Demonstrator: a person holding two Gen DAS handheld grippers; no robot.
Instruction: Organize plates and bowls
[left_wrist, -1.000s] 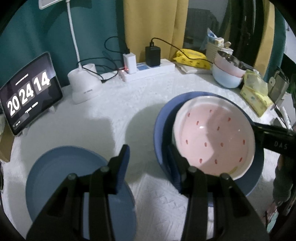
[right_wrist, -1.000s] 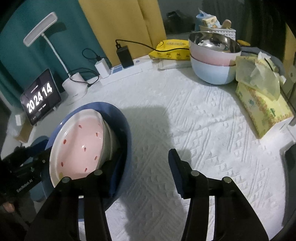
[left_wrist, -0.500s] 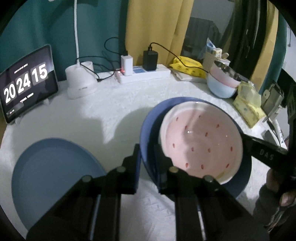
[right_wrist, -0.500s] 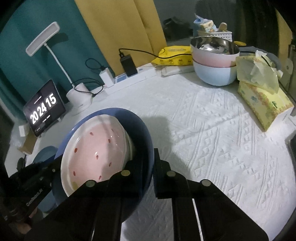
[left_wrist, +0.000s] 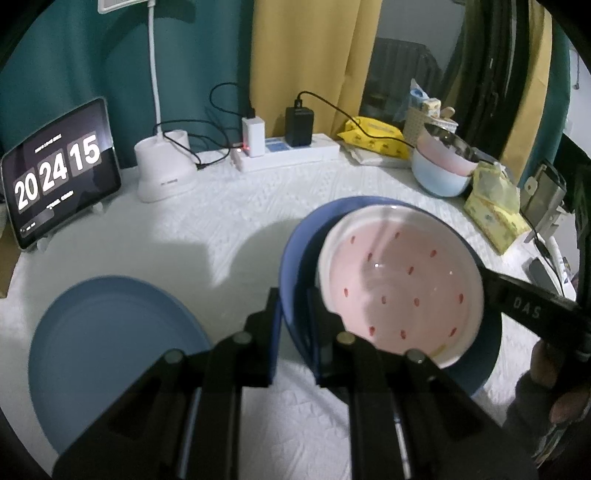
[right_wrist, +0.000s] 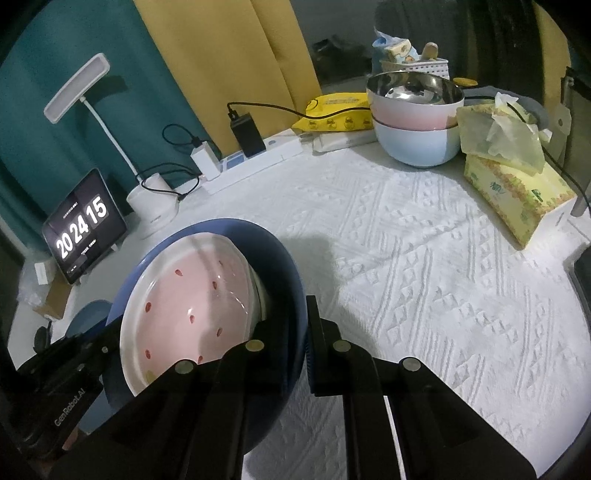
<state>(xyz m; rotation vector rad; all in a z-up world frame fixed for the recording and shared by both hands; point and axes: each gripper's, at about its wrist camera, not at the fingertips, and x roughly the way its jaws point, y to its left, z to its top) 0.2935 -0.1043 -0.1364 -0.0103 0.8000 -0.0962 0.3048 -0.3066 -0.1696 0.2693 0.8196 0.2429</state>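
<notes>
A table under a white quilted cloth (right_wrist: 424, 266) carries the lot. Near the left edge lies a flat blue plate (left_wrist: 110, 354). Along the back stand a tablet clock (left_wrist: 59, 170), a white lamp base (left_wrist: 162, 170) and a power strip (left_wrist: 288, 155); at the right, stacked bowls (right_wrist: 417, 122) beside a tissue pack (right_wrist: 517, 192).

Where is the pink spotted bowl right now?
The pink spotted bowl sits inside the dark blue plate, right of the light blue plate in the left wrist view.
</notes>
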